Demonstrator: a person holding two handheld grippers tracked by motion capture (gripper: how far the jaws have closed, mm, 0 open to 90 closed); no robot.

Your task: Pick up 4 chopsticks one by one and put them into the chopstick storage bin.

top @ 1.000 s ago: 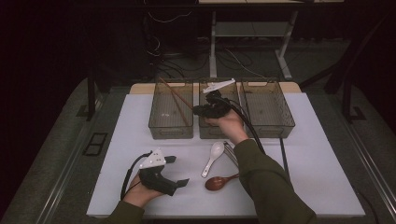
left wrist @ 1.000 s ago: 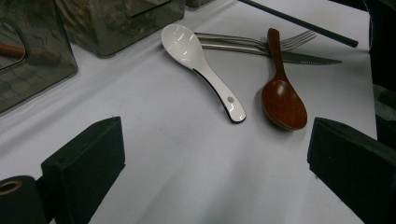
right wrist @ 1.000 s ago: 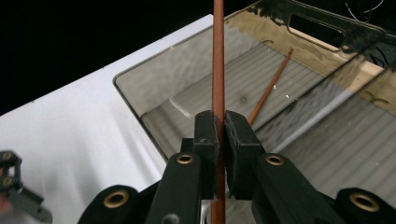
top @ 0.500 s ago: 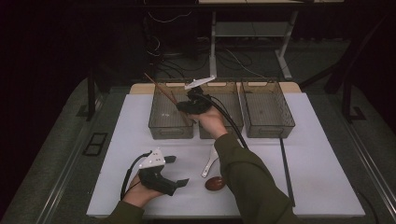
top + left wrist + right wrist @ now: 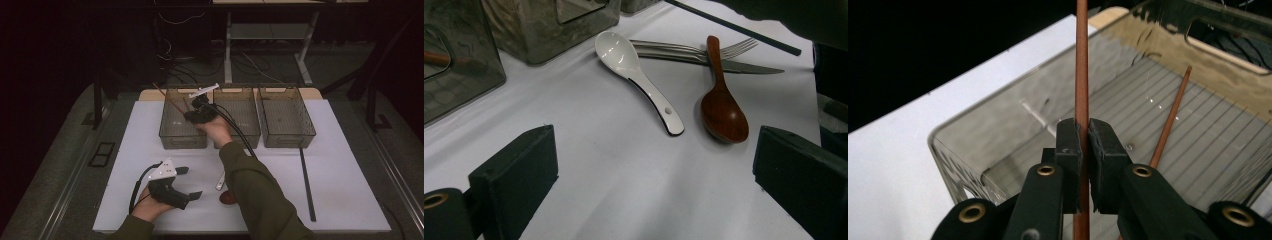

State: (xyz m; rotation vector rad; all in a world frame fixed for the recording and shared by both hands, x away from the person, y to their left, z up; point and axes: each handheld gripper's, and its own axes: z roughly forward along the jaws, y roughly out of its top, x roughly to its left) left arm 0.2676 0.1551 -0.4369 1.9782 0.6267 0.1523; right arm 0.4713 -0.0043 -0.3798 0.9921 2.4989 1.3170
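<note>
Chopstick (image 5: 1081, 60) clamped upright in the right tool (image 5: 1085, 145), above the left bin (image 5: 172, 131), clear of its rim; a second chopstick (image 5: 1170, 120) lies inside. Left tool (image 5: 649, 170), nearer, gapes wide over bare tabletop (image 5: 140, 165).

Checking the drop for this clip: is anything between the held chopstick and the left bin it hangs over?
Nothing visible does. The right hand-held gripper is shut on the chopstick above the open left bin; a second chopstick already lies inside, off to one side.
</note>
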